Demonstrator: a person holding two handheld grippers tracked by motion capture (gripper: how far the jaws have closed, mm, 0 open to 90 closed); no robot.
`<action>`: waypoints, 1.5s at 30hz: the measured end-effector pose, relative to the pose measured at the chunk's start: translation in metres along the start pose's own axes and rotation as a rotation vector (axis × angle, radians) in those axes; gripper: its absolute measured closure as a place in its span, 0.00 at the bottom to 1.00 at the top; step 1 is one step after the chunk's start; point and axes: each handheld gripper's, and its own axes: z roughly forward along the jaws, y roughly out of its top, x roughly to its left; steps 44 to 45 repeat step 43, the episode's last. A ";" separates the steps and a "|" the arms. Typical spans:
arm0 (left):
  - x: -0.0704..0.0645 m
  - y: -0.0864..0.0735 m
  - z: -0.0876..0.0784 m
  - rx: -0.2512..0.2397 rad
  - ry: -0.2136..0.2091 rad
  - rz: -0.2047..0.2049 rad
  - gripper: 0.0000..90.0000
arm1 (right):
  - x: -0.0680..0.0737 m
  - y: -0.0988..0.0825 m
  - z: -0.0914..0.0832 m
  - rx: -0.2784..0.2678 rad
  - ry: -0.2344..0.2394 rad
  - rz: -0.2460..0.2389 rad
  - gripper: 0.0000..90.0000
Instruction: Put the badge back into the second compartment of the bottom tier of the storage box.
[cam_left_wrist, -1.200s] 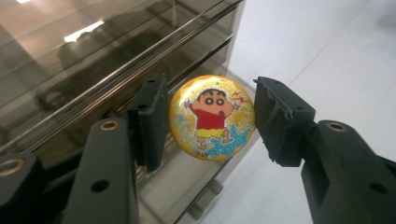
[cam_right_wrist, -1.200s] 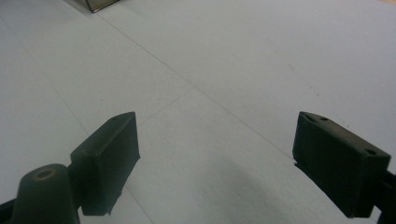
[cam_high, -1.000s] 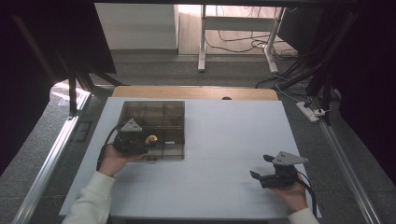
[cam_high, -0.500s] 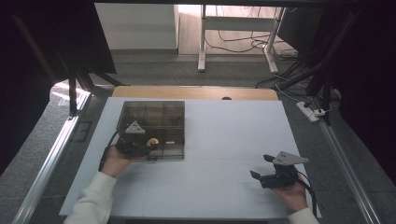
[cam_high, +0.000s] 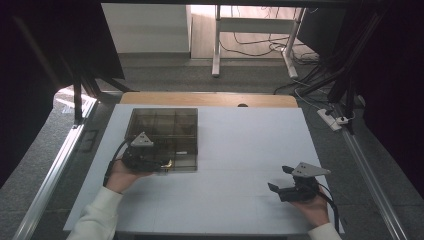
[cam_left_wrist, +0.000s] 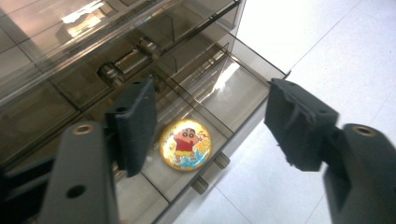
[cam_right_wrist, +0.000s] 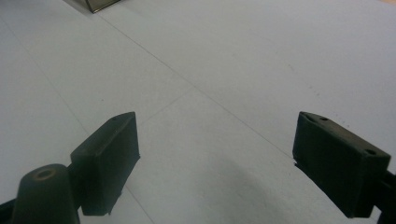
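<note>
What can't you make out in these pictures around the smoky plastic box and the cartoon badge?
- Cartoon badge: in the high view, a tiny yellow speck; picture unreadable.
- Compartment box: left gripper view crops its far cells; whether they hold anything is unclear through the tinted lid.
- Left claw: its near body is cut off by the bottom edge.
- Right claw: its view offers bare table.

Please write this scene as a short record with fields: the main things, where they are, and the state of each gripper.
surface: white table
container: smoky clear compartment box, lid open, on the table's left part
item: round cartoon badge, lying flat in a near compartment of the box
left gripper: above the badge, jaws have just been opening, pads apart from the badge
right gripper: open, nothing between its jaws, over bare table at the right
hands: one on each gripper
</note>
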 end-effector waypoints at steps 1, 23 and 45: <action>-0.001 -0.002 -0.001 -0.006 0.000 0.002 0.35 | 0.000 0.000 0.000 0.000 -0.001 -0.001 0.16; -0.009 -0.065 -0.029 -0.049 0.054 -0.071 0.27 | 0.000 0.000 0.000 0.002 0.005 -0.006 0.16; -0.007 -0.081 -0.034 -0.044 0.063 -0.094 0.25 | 0.002 0.000 -0.001 -0.012 0.006 -0.017 0.16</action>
